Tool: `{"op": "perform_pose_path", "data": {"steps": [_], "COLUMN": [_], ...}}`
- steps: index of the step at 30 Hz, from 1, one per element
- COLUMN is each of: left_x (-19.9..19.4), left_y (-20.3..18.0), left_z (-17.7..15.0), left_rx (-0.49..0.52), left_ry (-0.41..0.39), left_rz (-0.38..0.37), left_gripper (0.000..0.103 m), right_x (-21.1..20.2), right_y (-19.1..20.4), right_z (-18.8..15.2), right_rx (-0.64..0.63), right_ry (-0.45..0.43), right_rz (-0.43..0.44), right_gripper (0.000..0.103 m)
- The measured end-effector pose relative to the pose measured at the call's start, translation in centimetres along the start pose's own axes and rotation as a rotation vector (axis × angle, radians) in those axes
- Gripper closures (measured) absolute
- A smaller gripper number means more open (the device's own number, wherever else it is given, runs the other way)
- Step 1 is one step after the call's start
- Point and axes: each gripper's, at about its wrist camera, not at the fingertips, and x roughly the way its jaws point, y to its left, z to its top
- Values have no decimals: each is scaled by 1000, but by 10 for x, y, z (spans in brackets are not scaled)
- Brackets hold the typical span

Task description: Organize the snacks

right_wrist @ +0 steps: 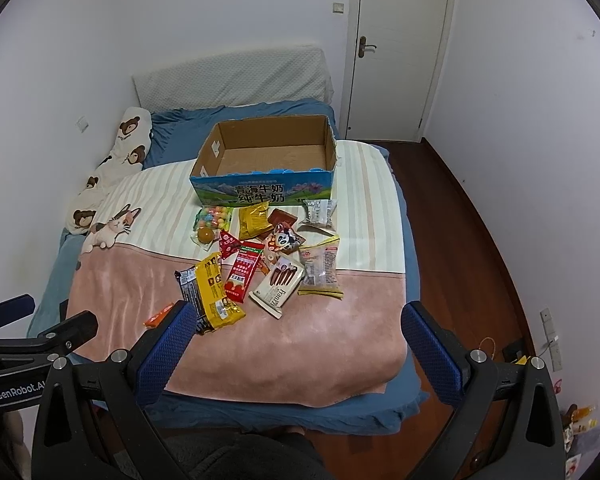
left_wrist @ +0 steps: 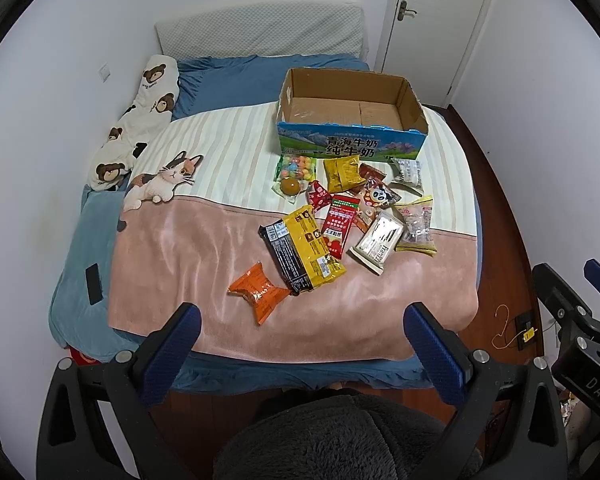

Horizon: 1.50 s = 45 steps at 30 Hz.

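Several snack packets lie scattered on a pink and striped blanket [left_wrist: 188, 248] on the bed. Among them are an orange packet [left_wrist: 259, 291], a yellow and black packet [left_wrist: 304, 250], a red packet [left_wrist: 340, 220] and a white Franzzi packet [left_wrist: 378, 242]. An open, empty cardboard milk box [left_wrist: 350, 114] stands behind them; it also shows in the right wrist view [right_wrist: 266, 160]. My left gripper [left_wrist: 302, 324] is open and empty, held above the bed's near edge. My right gripper [right_wrist: 300, 326] is open and empty, beside the left one. The orange packet [right_wrist: 158, 317] is partly hidden behind my right gripper's left finger.
A bear-print pillow [left_wrist: 140, 120] and a black phone [left_wrist: 94, 283] lie at the bed's left side. A white door [right_wrist: 400, 48] stands in the far right corner. Wooden floor [right_wrist: 472, 240] runs along the bed's right side.
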Motion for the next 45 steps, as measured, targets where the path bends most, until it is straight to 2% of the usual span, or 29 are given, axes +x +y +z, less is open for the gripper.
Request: {"op": "perform_pose_path", "data": {"steps": [5,10,14,16,22,24,27,30,32,34,35,38,39,41,43,45], "left_x": [29,90,156,197,311,350,397,424,429,425,421,402,393,380,374,377], "left_y": [14,41,55,59,55,53,48,47,48,47,43,27,19,10,6,7], "left_z": [17,39,54,59,63,60,55,49,46,44,43,45,46,45,43,38], "left_rx": [-62,-156,-191,-221,-269,-299,-321,-340,-341,-310,-275,-79,25,168,234,254], "left_ry": [17,92,196,280,477,557,648,686,671,637,621,556,515,456,433,468], "left_rz": [12,20,19,-28,-95,-151,-170,-168,-162,-145,-137,-86,-43,23,40,20], "left_gripper": [0,0,0,0,1,1,1,1,9,17,18,18,18,18,18,17], "right_x": [24,88,153,187,291,323,361,390,407,426,433,440,440,435,432,430], "right_y": [1,2,3,3,-2,-3,-3,-1,1,3,4,10,14,25,36,43], "right_z": [5,15,19,19,12,7,-1,-8,-14,-21,-24,-28,-28,-30,-36,-46], "right_rx": [21,71,106,123,203,238,302,348,377,414,428,417,389,302,223,158], "right_ry": [10,72,154,194,308,354,412,452,487,530,548,547,547,563,590,633], "right_rz": [16,50,72,74,101,97,85,72,62,72,73,62,61,53,50,62], "right_gripper": [0,0,0,0,0,0,1,4,10,24,27,39,40,40,41,40]}}
